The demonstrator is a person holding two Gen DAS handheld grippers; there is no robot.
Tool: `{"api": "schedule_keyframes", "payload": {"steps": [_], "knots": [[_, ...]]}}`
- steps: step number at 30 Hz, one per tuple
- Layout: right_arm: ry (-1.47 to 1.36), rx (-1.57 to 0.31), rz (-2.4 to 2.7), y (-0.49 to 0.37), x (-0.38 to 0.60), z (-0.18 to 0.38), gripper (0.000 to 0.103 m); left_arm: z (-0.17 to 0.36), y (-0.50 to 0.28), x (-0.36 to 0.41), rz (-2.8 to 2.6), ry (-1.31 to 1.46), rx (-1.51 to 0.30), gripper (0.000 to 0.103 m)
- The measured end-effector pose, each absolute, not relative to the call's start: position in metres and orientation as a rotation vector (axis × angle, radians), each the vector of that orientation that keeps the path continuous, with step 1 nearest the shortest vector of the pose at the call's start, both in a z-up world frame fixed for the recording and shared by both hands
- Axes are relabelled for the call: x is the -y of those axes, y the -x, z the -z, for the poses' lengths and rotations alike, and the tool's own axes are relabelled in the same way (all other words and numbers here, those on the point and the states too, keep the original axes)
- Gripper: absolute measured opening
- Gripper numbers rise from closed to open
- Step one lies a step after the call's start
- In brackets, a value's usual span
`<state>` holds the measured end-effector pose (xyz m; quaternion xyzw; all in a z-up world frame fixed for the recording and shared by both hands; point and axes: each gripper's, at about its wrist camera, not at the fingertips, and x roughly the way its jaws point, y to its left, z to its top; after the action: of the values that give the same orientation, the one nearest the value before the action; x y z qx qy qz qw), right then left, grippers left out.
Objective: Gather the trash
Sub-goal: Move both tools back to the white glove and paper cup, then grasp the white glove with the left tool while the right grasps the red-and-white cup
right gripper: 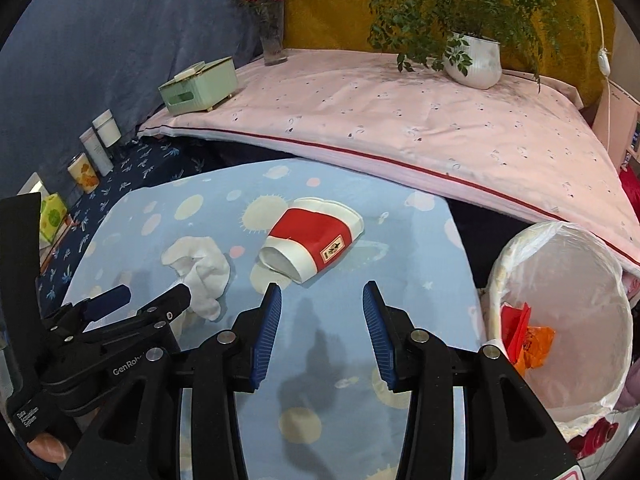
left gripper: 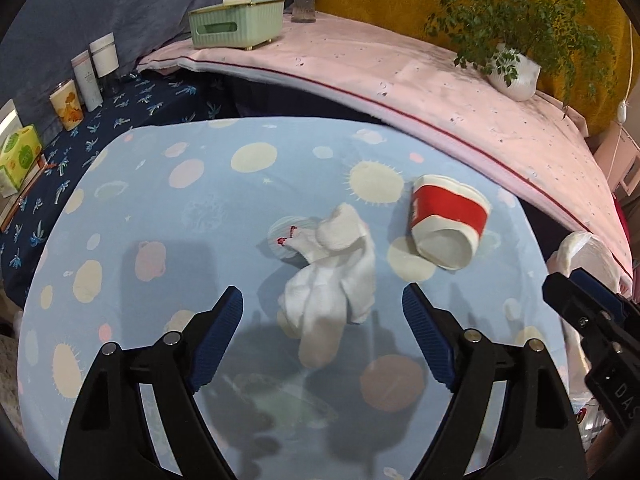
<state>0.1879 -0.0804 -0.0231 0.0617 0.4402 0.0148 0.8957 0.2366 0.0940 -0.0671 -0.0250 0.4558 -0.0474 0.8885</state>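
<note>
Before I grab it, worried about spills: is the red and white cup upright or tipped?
Tipped. The paper cup lies on its side on the blue tablecloth, crushed, its open mouth facing the camera; nothing visibly spilled.

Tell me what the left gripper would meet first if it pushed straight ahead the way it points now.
Most likely the crumpled white tissue: it lies right ahead, centred between the open fingers of the left gripper on the blue tablecloth. The crushed red and white cup sits off to the right, probably outside that line.

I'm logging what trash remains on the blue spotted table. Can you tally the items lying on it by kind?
White crumpled sock or cloth: 1
Crushed red-and-white paper cup: 1
Total: 2, both lying on the table, neither gripped.
</note>
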Motion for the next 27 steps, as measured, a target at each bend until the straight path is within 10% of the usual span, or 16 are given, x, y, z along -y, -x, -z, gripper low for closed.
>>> {"api": "schedule_keyframes", "payload": {"steps": [14, 20, 27], "knots": [[-0.109, -1.003, -0.035, -0.242, 0.052, 0.083, 0.041, 0.096, -0.275, -0.100, 0.181, 0.094, -1.016, 0.056], [-0.131, -1.023, -0.024, -0.254, 0.059, 0.096, 0.019, 0.103, -0.284, -0.094, 0.214, 0.104, -1.050, 0.026], [-0.130, -1.002, -0.024, -0.255, 0.064, 0.093, 0.003, 0.098, -0.285, -0.092, 0.225, 0.124, -1.045, 0.015]]}}
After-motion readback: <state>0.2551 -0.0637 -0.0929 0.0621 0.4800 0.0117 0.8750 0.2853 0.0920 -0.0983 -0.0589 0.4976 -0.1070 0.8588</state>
